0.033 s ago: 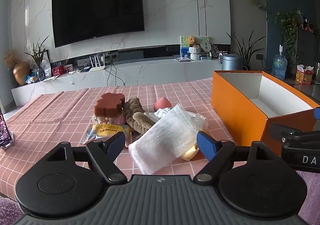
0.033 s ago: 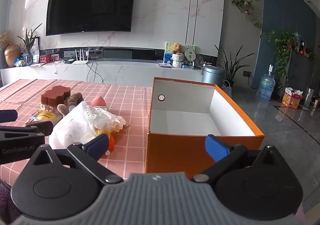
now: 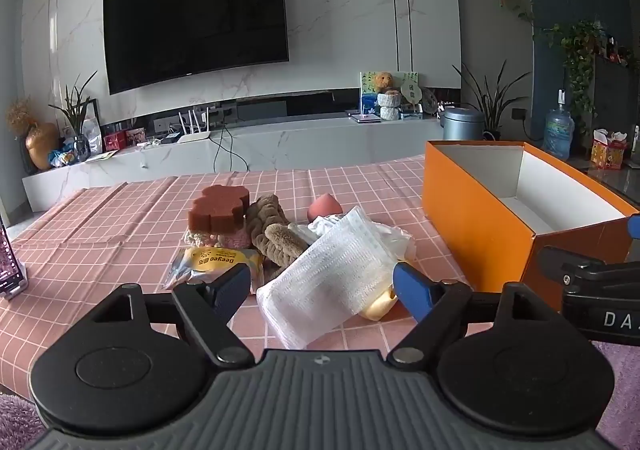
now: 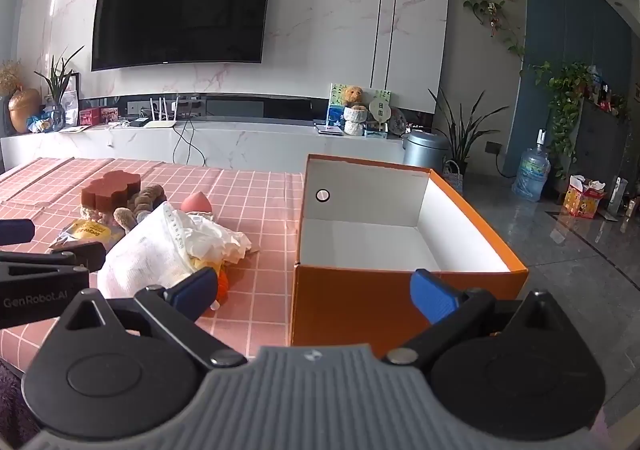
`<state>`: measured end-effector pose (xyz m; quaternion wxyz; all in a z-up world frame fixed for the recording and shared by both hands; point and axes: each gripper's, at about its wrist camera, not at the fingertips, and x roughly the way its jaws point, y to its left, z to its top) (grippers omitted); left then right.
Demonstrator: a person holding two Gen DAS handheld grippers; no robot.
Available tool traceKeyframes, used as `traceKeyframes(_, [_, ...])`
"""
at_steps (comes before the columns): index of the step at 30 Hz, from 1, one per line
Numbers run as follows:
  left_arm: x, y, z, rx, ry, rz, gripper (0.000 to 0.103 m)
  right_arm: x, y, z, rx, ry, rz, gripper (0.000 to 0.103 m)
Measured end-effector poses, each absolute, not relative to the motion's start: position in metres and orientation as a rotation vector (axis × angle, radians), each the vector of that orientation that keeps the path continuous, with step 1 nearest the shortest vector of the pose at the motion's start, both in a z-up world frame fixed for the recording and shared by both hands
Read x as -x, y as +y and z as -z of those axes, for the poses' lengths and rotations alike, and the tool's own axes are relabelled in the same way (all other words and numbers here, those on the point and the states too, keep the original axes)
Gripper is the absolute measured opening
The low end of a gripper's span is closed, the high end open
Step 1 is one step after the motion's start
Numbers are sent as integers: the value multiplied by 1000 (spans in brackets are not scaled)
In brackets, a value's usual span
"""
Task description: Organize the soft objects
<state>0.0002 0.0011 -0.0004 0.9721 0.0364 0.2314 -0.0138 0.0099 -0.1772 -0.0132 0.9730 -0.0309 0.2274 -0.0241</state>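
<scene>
Orange box (image 4: 400,274): empty, at 3 o'clock of the pile.
Soft pile (image 3: 328,270): unsorted on the tablecloth, nothing packed.
Left gripper (image 3: 320,286): released, empty.
Right gripper (image 4: 316,290): released, empty.

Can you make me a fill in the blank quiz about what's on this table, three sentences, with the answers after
1. The box right of the pile is ____ outside and white inside.
2. The flower-shaped sponge is reddish ____.
3. Both the left gripper and the right gripper have their jaws ____, holding nothing.

Missing words: orange; brown; open
</scene>
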Motion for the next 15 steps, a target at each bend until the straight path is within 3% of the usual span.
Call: traceKeyframes(15, [-2,2,4,-68,479,32,95,-9,-183,14,69,462,46,101])
